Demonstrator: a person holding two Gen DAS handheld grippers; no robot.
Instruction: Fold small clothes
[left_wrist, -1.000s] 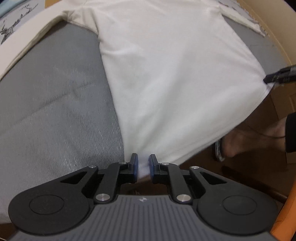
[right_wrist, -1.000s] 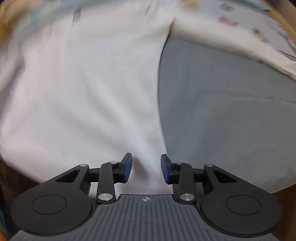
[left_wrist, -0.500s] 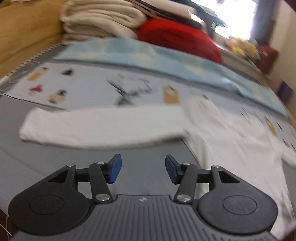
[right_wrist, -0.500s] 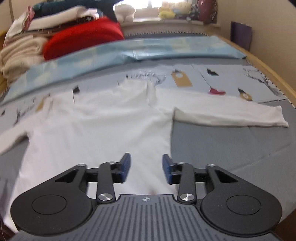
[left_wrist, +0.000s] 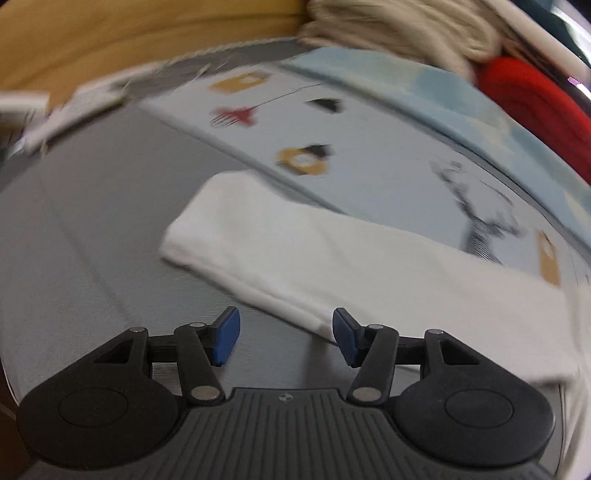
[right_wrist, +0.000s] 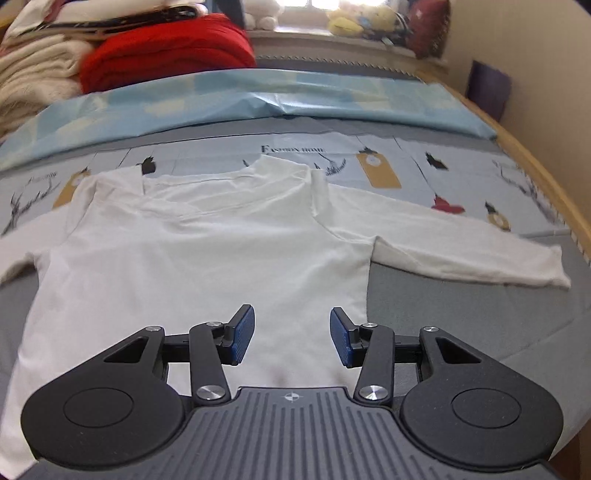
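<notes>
A white long-sleeved shirt lies spread flat, front up, on the grey bed cover, its right sleeve stretched out to the side. My right gripper hovers over the shirt's lower body near its right side seam. Its jaws are closing, and no cloth is pinched between the pads. In the blurred left wrist view the shirt's left sleeve lies flat, cuff toward the left. My left gripper hangs just above the sleeve's near edge. Its jaws are opening and hold nothing.
A patterned pale sheet and a light blue sheet lie beyond the shirt. Folded cream and red blankets are stacked at the back left. A wooden bed frame runs along the right edge, with plush toys on the sill.
The left gripper let go of the shirt's hem, opened wide and swung over to the left sleeve. The right gripper drew back and up, and the whole shirt now shows.
</notes>
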